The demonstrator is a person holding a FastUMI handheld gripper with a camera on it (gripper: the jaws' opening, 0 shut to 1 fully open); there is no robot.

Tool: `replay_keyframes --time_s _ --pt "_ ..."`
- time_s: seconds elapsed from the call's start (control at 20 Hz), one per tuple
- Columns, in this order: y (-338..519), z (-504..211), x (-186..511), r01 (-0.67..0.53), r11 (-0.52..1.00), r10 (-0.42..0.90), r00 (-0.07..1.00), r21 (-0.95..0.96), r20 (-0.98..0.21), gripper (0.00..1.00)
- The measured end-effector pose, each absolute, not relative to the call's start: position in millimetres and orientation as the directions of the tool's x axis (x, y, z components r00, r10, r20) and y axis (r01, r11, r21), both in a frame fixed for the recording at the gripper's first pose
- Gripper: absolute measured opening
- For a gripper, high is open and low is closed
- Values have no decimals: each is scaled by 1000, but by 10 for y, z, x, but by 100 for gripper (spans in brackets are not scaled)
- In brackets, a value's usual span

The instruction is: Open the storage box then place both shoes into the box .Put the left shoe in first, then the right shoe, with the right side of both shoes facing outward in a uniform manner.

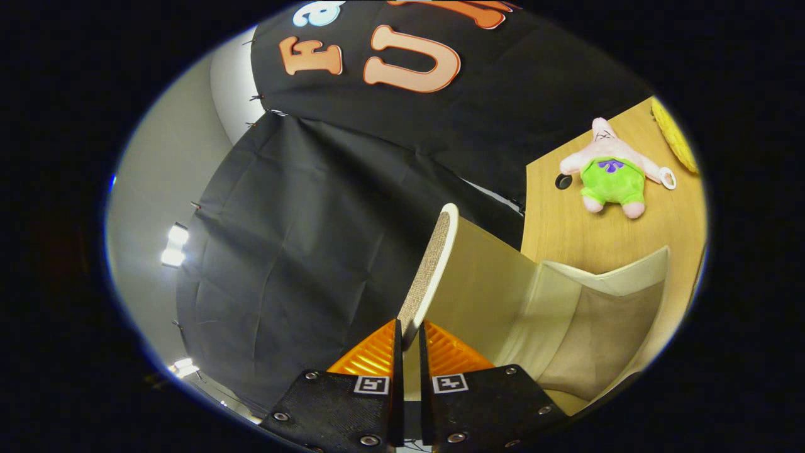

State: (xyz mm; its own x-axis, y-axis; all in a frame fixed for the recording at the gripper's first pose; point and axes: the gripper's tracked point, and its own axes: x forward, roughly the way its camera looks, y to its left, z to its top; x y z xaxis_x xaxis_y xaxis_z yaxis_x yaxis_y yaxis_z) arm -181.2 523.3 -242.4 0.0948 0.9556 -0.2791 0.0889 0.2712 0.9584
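My gripper (pixel 407 343) is shut on the edge of the storage box's lid (pixel 433 264). The lid is a thin cream panel with a woven, speckled rim, and it rises straight ahead from between my fingers, seen almost edge-on. On the far side of the lid lies the storage box (pixel 597 283) itself, cream-walled with a beige fabric lining, and its inside is open to view. The box rests on a wooden table (pixel 635 242).
A pink star-shaped plush toy (pixel 609 173) in green shorts lies on the table beyond the box, next to a round cable hole (pixel 563 182). A yellow object (pixel 674 135) sits farther off. Black cloth hangs opposite the lid; lamps (pixel 176 245) glow past it.
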Motion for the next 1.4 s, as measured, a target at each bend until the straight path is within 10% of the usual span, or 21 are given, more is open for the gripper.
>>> replay_keyframes --time_s 0.25,0.35,0.9,1.4 --pt "5397 -2455 -2022 99 318 947 22 943 -322 79" --pt "5219 -2517 -1901 45 376 923 66 926 -378 92" --pt "3084 -3815 -1791 -114 829 558 227 547 -798 96" --pt "1893 -4908 -2783 -199 957 237 115 212 -965 87"
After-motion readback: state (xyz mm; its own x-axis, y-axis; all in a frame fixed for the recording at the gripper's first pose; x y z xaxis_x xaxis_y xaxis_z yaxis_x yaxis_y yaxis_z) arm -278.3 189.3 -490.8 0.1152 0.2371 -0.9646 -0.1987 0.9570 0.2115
